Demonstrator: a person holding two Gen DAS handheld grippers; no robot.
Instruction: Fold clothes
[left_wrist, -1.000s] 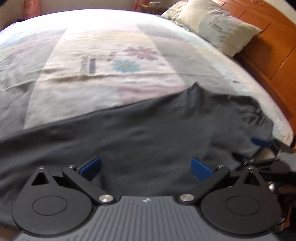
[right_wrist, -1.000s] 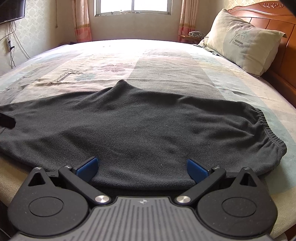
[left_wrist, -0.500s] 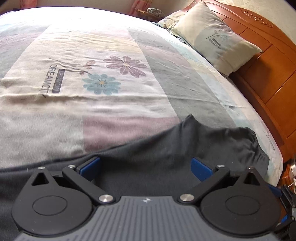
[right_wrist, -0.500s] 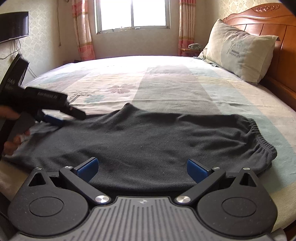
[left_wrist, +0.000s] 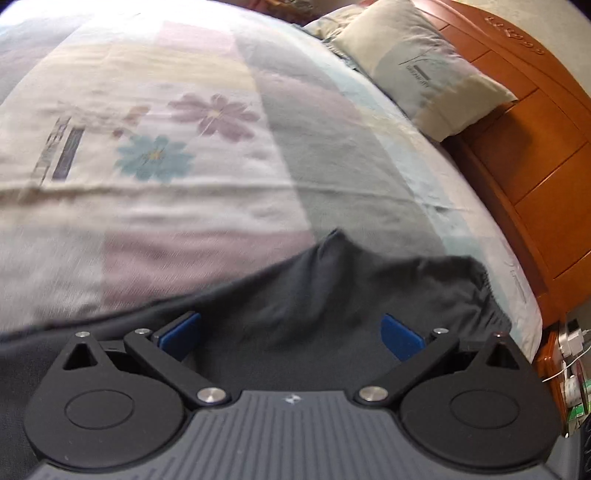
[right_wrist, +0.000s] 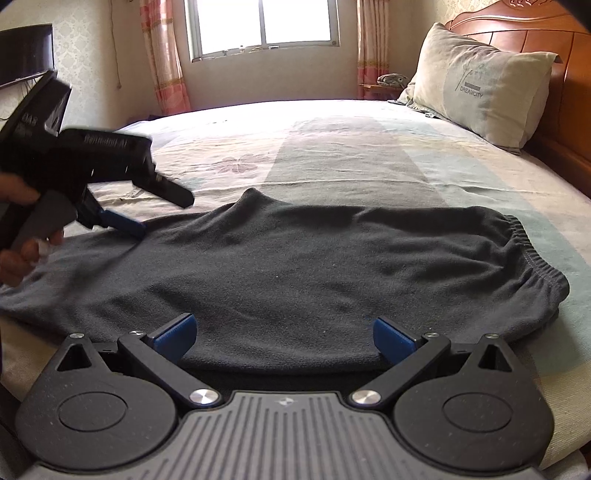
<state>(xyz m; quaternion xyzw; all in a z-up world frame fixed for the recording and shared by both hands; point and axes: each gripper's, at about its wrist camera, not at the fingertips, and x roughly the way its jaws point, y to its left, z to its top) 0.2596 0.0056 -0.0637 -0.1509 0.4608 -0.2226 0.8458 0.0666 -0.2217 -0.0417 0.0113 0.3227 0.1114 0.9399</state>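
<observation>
Bed (right_wrist: 369, 155): patterned cover, pillow (right_wrist: 480, 81) by headboard.
Trousers (right_wrist: 295, 266): dark grey, flat across near edge, waistband to the right.
L gripper (left_wrist: 291, 334): fingers spread wide, over trousers.
R gripper (right_wrist: 282, 334): fingers spread wide at near hem, holding nothing.

Spread gripper (left_wrist: 291, 334) above dark garment (left_wrist: 332, 295)
</observation>
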